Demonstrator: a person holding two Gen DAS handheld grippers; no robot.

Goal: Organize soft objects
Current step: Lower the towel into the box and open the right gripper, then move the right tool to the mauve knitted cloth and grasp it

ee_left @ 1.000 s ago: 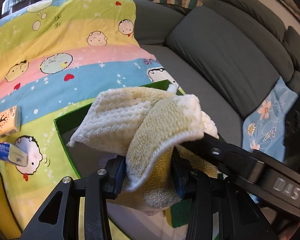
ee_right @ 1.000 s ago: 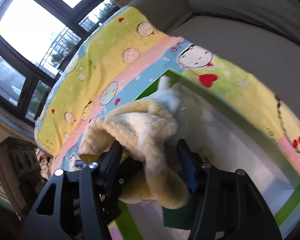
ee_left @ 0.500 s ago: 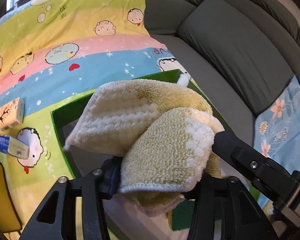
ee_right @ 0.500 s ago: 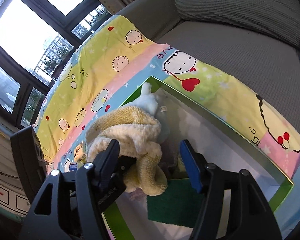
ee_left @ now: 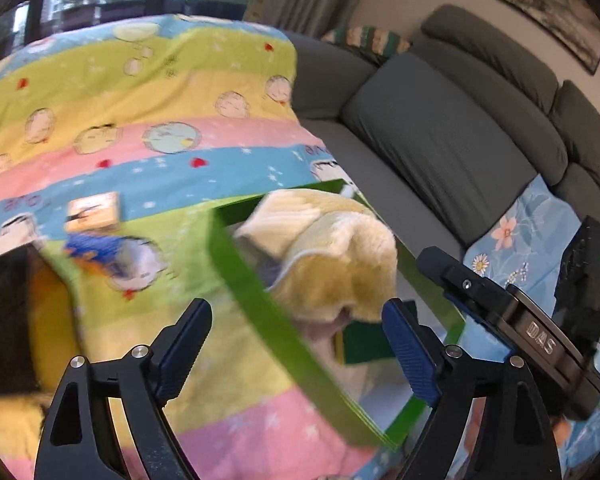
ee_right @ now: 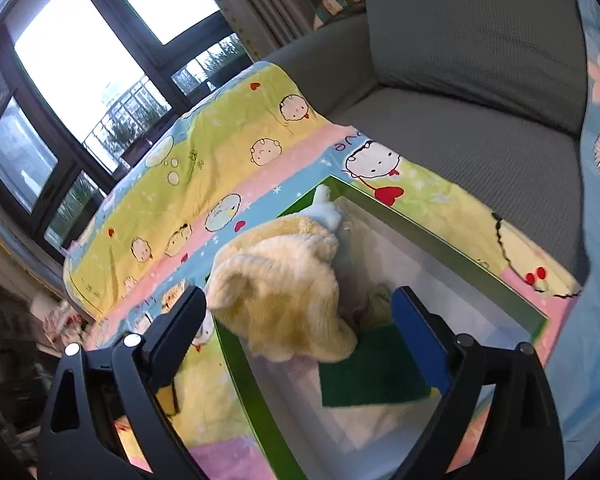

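Note:
A fluffy yellow towel lies crumpled in the green-rimmed box on the cartoon blanket. A white plush and a dark green cloth lie in the box with it. My left gripper hangs above the box's near rim, its jaws opening wide with nothing between them. In the right wrist view my right gripper is also opening; the towel sits beyond its fingers, free of the pads. The right gripper's body shows at the right of the left wrist view.
The striped cartoon blanket covers a grey sofa. A small printed carton and a blue packet lie left of the box. A floral cloth drapes the sofa at right. Windows stand behind.
Both grippers let go of the yellow towel, opened wide and pulled back and up. The towel dropped into the green box.

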